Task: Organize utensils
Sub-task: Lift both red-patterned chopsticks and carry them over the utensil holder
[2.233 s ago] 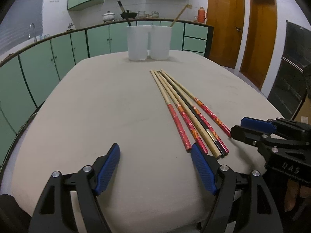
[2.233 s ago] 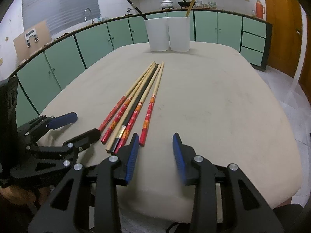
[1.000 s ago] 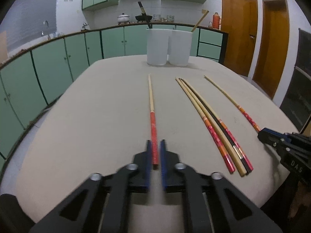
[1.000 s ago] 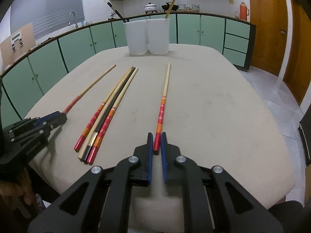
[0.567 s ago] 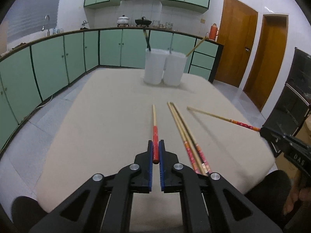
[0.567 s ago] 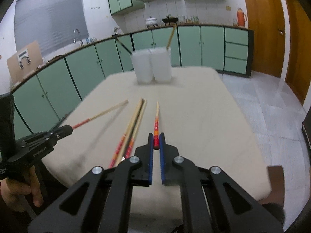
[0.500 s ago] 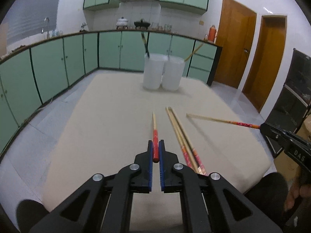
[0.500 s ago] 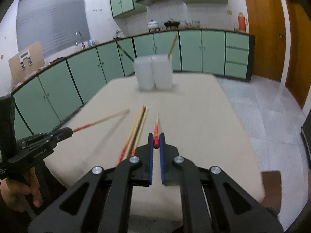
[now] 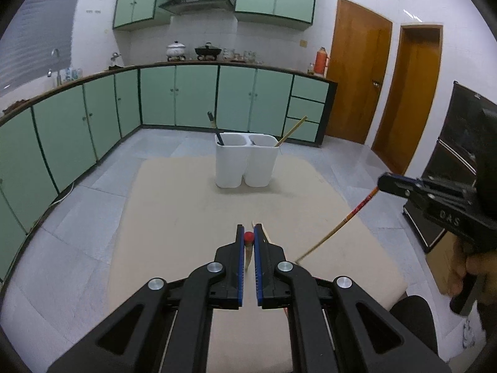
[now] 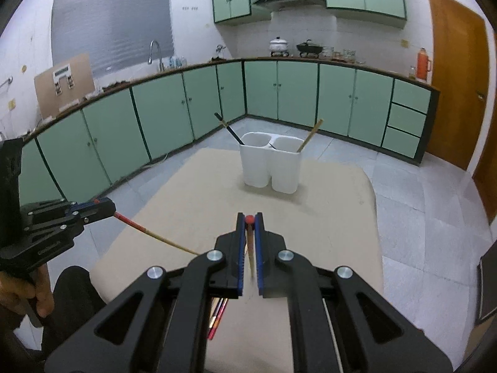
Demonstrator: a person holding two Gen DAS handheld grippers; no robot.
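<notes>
Beige table (image 9: pixel 186 217) below, green cabinets (image 10: pixel 295 93) ahead; left gripper (image 9: pixel 248 242) and right gripper (image 10: pixel 249 227) each pinching 1 chopstick (image 9: pixel 248 237).

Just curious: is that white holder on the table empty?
No. The white holder stands upright with a dark utensil in one compartment and a wooden stick in the other.

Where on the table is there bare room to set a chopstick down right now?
Bare tabletop lies between the white holder and the near edge, and on both flanks of the holder. Crowded: near edge centre, where loose chopsticks lie.
</notes>
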